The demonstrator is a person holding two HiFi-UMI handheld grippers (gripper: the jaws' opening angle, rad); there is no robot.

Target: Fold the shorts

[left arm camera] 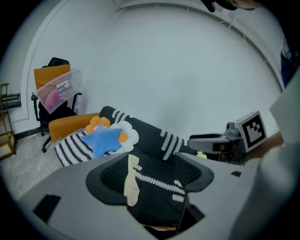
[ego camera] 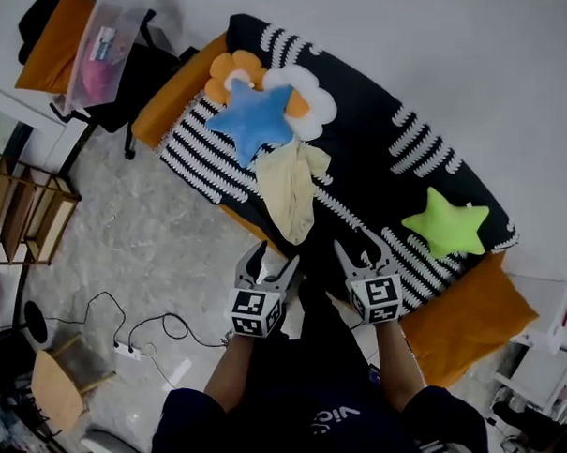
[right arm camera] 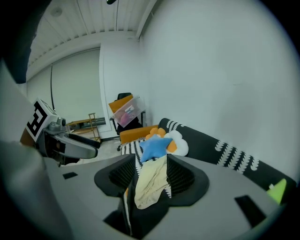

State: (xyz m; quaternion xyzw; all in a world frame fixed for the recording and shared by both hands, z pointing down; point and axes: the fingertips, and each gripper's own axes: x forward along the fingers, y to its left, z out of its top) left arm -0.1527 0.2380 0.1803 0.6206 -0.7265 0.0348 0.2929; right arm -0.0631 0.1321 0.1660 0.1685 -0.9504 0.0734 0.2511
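Light, limp pale yellow shorts [ego camera: 289,188] lie crumpled on the striped sofa [ego camera: 383,141], beyond the left hand-held gripper [ego camera: 269,259] and right hand-held gripper [ego camera: 362,247], both open and empty; the near hem's corners probably offer the surest hold.

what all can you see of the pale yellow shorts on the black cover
The shorts are pale yellow, thin soft cloth by the look, crumpled into a long narrow heap, not folded. They lie on the black cover with white stripes, upper end against the blue star cushion, lower end tapering toward the person. The left claw and right claw touch nothing of them.
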